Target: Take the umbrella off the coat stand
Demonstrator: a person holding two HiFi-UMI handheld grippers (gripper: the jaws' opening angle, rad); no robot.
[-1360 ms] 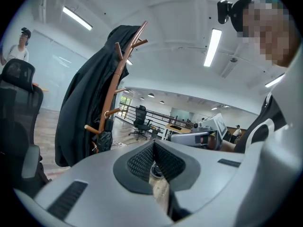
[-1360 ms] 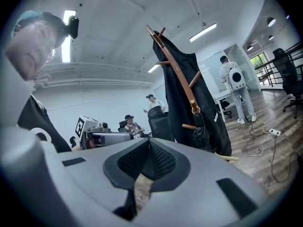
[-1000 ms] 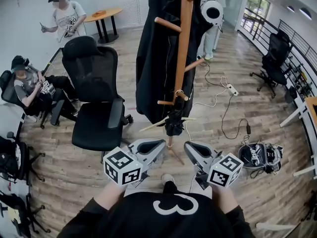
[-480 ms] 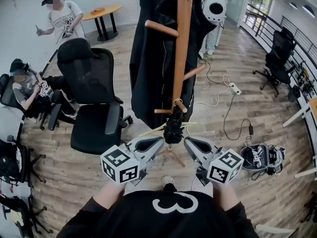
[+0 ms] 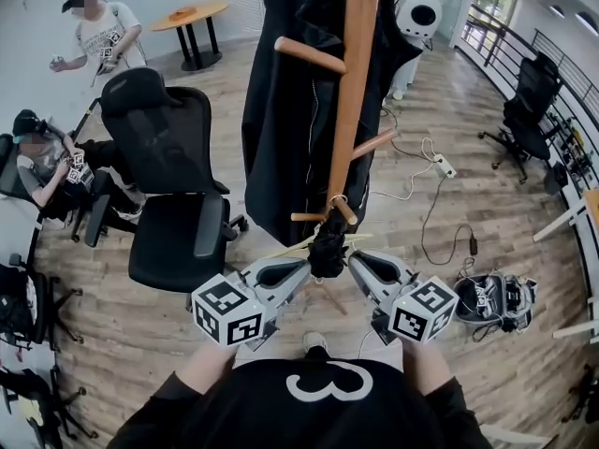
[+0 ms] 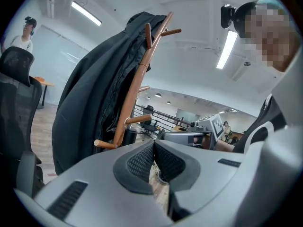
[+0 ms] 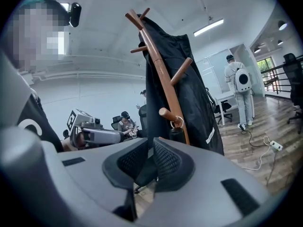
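I wore a black top [image 5: 328,417] with long black sleeves [image 5: 167,415] and a white looped mark [image 5: 329,383] on its front. My left gripper [image 5: 298,269] and right gripper [image 5: 357,264] had pale grey moulded shells and dark cross-hatched pads [image 6: 141,162]. Each carried a white cube [image 5: 229,311] printed with black square markers.

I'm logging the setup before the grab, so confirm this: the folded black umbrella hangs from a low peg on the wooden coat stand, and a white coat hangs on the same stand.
Wrong in one respect: the coat is black, not white, as the head view shows. The rest holds: the folded black umbrella hangs from a low peg on the wooden coat stand.
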